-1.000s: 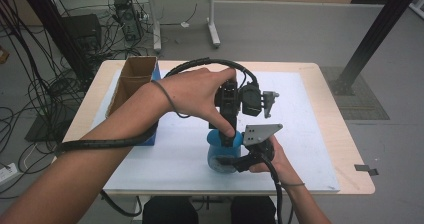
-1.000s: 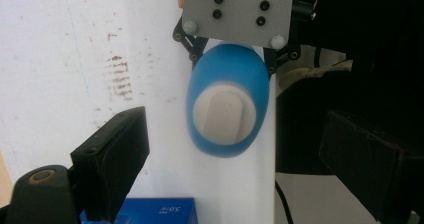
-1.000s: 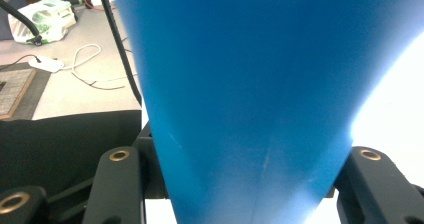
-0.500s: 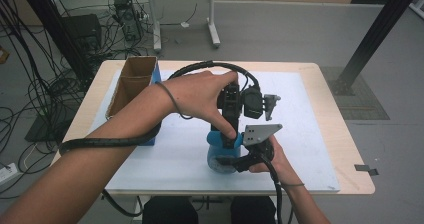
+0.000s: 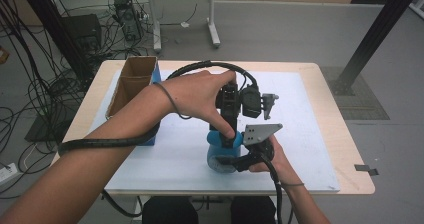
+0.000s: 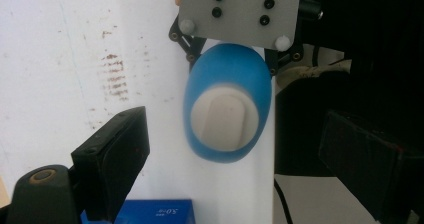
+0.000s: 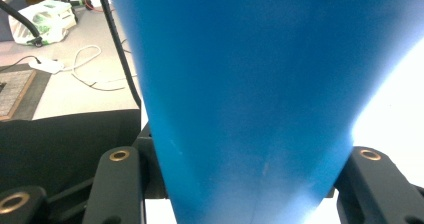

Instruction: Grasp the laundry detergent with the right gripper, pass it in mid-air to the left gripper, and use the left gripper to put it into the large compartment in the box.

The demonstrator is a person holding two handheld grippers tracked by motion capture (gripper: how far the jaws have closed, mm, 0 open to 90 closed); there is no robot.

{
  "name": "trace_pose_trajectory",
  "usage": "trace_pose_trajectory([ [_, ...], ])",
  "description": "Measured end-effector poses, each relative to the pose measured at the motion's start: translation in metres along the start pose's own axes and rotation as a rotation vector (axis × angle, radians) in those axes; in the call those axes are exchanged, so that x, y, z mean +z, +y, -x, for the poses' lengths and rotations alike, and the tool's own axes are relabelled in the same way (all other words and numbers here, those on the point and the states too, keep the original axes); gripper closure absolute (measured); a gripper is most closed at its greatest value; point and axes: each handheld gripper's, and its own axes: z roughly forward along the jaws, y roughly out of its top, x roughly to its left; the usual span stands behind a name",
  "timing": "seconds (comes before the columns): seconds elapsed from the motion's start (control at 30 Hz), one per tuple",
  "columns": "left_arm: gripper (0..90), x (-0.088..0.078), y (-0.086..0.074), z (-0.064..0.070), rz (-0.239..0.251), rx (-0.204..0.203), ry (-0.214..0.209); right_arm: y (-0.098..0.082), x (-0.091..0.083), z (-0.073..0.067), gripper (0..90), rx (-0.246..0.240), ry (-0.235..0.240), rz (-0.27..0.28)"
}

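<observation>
The rounded blue plastic bottle (image 6: 228, 101) with a pale oval cap sits clamped between the right gripper (image 5: 235, 160)'s jaws – blue body pressed against both black jaws in the right gripper view, so grip is firm, jaws closed on it. The left gripper (image 6: 227, 149) hangs directly above, pointing down at the cap; its jaws are spread wide either side of the bottle w/ nothing gripped – pads apart from it. Beneath: the white paper sheet (image 5: 165, 154) on the light wooden table (image 5: 350, 149). Well left of the grippers, the open brown cardboard box (image 5: 131, 81).
</observation>
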Motion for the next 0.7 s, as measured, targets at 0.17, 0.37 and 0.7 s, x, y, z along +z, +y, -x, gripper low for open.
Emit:
trace_pose_trajectory([
  [0.17,13.0,-0.0018,0.0009,0.0007,0.003,0.002,0.001,0.0005,-0.0006,-0.0006,43.8,-0.002,-0.001,-0.002],
  [0.37,13.0,-0.0027,0.0008,0.0009,0.006,0.004,0.001,0.0013,-0.0021,-0.0014,43.8,-0.003,-0.006,-0.003],
  [0.7,12.8,-0.0046,0.0003,0.0008,0.014,0.000,0.005,0.0019,-0.0018,-0.0021,43.8,-0.002,-0.004,-0.002],
])
